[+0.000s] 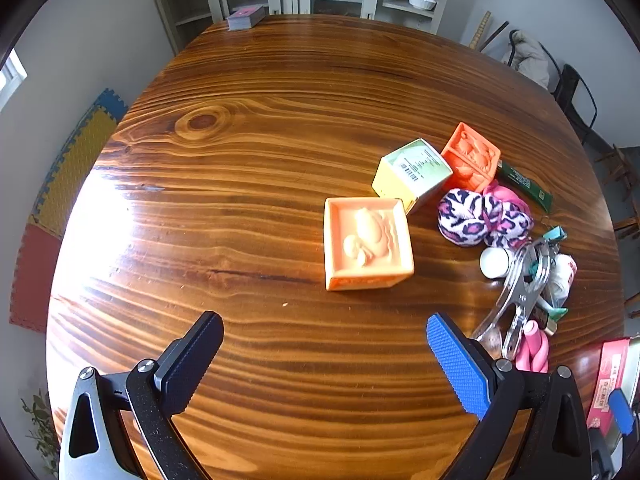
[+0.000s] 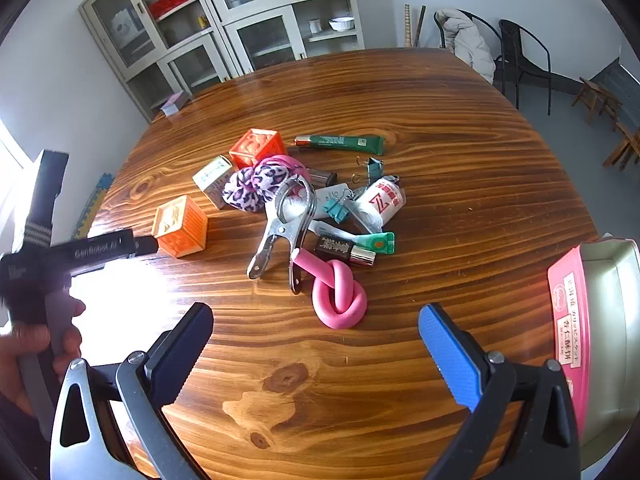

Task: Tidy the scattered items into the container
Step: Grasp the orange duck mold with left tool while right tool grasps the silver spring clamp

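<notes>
Both grippers hover spread wide, nothing between jaws: left gripper [image 1: 325, 360], right gripper [image 2: 316, 354]. Tabletop [image 2: 460, 184] pile, left to right:
- pale orange block [image 2: 181, 226]: looks rubbery, light; take across flat sides.
- leopard scrunchie [image 2: 254, 186]: soft, compressible; pinch anywhere.
- steel clamp [image 2: 282, 226]: rigid, likely slippery; take at the handles.
- pink knotted foam [image 2: 340, 298]: springy; pinch at the loop.

Pink tin [image 2: 570, 320] sits at far right, open.

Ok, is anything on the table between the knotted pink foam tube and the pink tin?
Nothing visible: bare wooden table lies between the knotted pink foam tube and the open pink tin at the right edge.
</notes>
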A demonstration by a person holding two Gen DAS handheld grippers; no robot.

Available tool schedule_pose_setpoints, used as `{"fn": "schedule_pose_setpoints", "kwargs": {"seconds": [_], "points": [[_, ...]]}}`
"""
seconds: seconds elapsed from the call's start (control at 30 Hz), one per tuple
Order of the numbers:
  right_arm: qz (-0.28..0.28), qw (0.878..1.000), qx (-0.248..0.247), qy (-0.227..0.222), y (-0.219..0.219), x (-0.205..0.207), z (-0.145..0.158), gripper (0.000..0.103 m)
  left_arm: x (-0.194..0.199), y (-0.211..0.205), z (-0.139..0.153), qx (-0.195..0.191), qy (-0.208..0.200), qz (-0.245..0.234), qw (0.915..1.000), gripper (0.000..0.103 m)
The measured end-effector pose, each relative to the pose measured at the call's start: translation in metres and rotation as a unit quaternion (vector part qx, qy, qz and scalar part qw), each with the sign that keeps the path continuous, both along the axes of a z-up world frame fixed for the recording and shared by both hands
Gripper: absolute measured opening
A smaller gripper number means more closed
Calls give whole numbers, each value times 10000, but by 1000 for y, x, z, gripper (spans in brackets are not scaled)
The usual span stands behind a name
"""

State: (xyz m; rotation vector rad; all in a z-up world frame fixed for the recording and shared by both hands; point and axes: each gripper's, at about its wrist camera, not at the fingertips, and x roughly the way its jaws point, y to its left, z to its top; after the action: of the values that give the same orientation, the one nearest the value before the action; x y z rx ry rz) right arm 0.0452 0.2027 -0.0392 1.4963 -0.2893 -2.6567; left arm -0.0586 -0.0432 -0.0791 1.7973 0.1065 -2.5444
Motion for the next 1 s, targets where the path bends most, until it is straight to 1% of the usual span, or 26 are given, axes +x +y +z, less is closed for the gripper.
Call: {"fn": "schedule_pose_setpoints", "kwargs": {"seconds": [0.43,0.8,0.87,0.9,0.97,1.0], "points": [[-160,9996,91,-210,5,-10,-14,103,-43,13,-27,4,-159,-1,9999,103],[-81,9995,166,-268,0,-23,-20,103,-59,11,-44,68,-192,-12,9998,102],[-45,9995,173,-259,-2,-26,-20,102,-60,11,-47,74,-200,-60,9998,86],[-27,9995,184,-247,-4,-27,-20,102,-62,10,-50,114,-238,-74,9996,84],[0,9995,208,-233,-6,-29,-19,98,-63,9,-53,317,-267,-104,9991,75],[14,9995,211,-243,-7,-31,-20,95,-63,10,-54,358,-268,-130,9989,72]]}}
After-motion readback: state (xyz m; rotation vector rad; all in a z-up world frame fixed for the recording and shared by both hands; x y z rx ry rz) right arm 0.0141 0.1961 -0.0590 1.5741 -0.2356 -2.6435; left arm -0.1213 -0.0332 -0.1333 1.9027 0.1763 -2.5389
